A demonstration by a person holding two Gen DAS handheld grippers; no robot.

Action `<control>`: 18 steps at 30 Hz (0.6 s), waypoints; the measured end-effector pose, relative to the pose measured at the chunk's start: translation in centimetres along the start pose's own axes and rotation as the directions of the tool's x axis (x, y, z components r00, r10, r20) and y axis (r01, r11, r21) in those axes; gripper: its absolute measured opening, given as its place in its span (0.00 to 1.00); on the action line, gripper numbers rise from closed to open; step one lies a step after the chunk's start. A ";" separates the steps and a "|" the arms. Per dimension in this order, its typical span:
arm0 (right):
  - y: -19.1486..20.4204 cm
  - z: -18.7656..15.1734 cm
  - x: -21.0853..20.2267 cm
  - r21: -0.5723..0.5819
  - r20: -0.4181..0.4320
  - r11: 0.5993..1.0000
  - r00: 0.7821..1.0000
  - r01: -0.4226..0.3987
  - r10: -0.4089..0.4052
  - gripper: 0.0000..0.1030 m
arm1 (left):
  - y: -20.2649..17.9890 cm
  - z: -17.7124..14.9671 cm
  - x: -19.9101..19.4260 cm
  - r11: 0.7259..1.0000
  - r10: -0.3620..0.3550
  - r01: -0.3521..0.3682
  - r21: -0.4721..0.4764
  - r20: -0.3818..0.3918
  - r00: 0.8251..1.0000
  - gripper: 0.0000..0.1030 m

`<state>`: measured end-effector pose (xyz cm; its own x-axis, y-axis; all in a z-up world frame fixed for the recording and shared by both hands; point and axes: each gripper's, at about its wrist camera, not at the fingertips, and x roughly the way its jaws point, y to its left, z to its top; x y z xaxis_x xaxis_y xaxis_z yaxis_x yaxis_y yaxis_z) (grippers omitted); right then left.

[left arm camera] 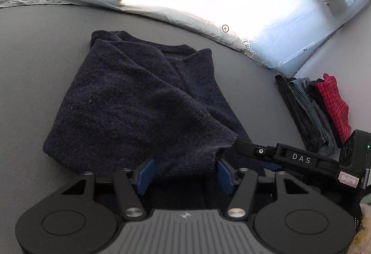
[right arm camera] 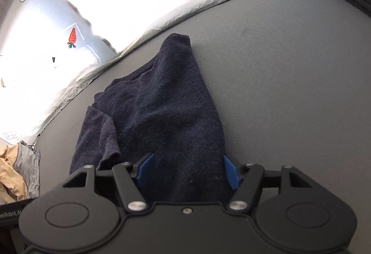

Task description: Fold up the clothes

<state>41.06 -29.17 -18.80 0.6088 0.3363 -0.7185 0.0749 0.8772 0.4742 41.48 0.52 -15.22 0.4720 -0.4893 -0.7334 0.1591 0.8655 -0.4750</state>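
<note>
Navy sweater lies between both parted hand-held grippers' blue pads.

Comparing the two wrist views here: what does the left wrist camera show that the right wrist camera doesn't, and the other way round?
Only the left wrist view shows the red checked cloth on the folded stack and the right gripper reaching in from the side.

Only the right wrist view shows the loose beige and grey clothes at the left edge and the carrot print on the white sheet.

Both show the dark navy sweater on the grey surface, lying between each gripper's own jaws, and the folded jeans.
</note>
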 end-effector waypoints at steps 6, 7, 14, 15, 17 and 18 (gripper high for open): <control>-0.1 1.2 -0.8 0.088 0.038 0.996 0.999 -0.010 0.007 0.56 | 1.9 -0.9 0.6 0.996 0.020 -0.025 -0.081 -0.069 0.997 0.64; -0.1 1.4 -1.0 0.083 0.051 0.997 0.999 0.002 -0.006 0.56 | 2.2 -1.0 0.9 0.996 0.017 -0.024 -0.091 -0.077 0.997 0.65; 2.1 2.8 -1.7 -0.010 0.091 1.000 0.996 -0.025 0.025 0.58 | 2.1 -1.0 2.3 0.998 -0.004 -0.001 -0.062 -0.091 0.996 0.81; 2.4 2.9 -1.6 -0.005 0.078 0.998 0.995 -0.069 0.069 0.58 | 2.0 -1.0 2.4 0.999 -0.007 0.002 -0.054 -0.090 0.996 0.83; 3.3 2.9 -0.6 -0.003 0.034 0.988 0.987 -0.155 0.155 0.58 | 2.0 -1.0 2.6 0.999 -0.019 0.015 -0.047 -0.089 0.996 0.87; 4.1 2.8 0.2 -0.022 0.004 0.984 0.985 -0.175 0.175 0.58 | 2.0 -1.0 2.6 0.999 -0.025 0.021 -0.047 -0.088 0.996 0.88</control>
<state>43.67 -26.51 -15.58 0.6158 0.4834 -0.6222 -0.0502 0.8121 0.5813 42.18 0.89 -18.60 0.3897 -0.5182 -0.7613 0.1276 0.8490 -0.5127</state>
